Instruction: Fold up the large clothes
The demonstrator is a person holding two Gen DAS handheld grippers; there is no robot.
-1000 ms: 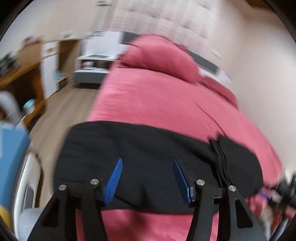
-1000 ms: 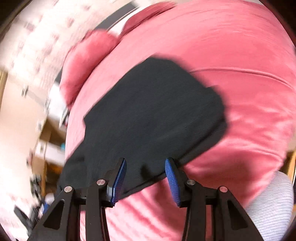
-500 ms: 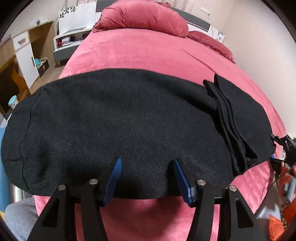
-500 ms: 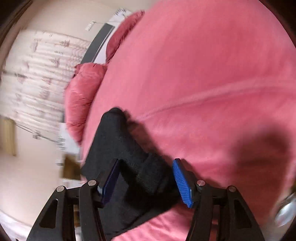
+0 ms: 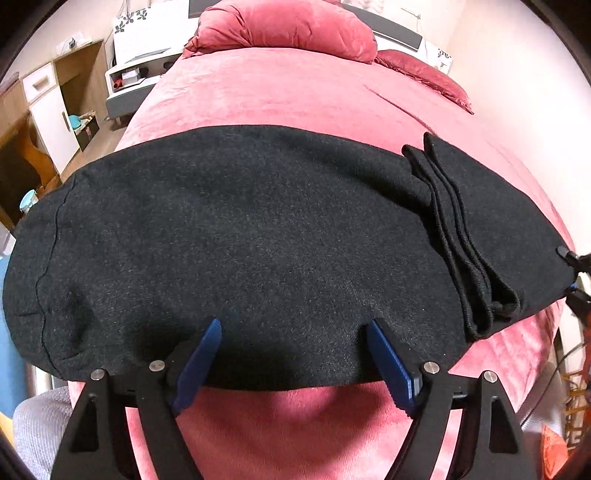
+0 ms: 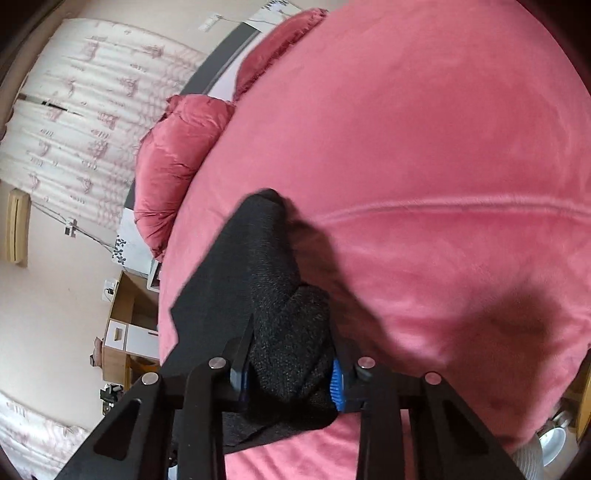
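- Big shift in the last second: the left gripper [image 5: 293, 350] has swung down from a blurred look across the room to a close look at the black garment [image 5: 258, 236], and its jaws have just been spreading wider, now well apart with the garment's near hem lying between the blue tips and nothing pinched.
- Over on the other end, the right gripper [image 6: 290, 363] has slid from the garment's flat edge onto the bunched end, and its jaws have just been closing; they now squeeze a thick wad of black knit [image 6: 291, 332] between the pads.
- Taking the garment as our landmark: it lies flat on the pink bed [image 5: 295, 92], its long axis running side to side across the left wrist view, with the red pillow [image 5: 288, 26] well beyond its far edge.
- A stack of folded layers [image 5: 461, 240] sits on the garment's right end, and just past that end the right gripper's black tip peeks in at the frame edge (only a sliver of it).
- Here is what the coming move turns on, as I read it: the right hand already has its end, while the left hovers at the middle of the near hem, so the left end is the nearer job for the left hand.
- One risk: a pull by the right hand alone may drag the folded stack askew.
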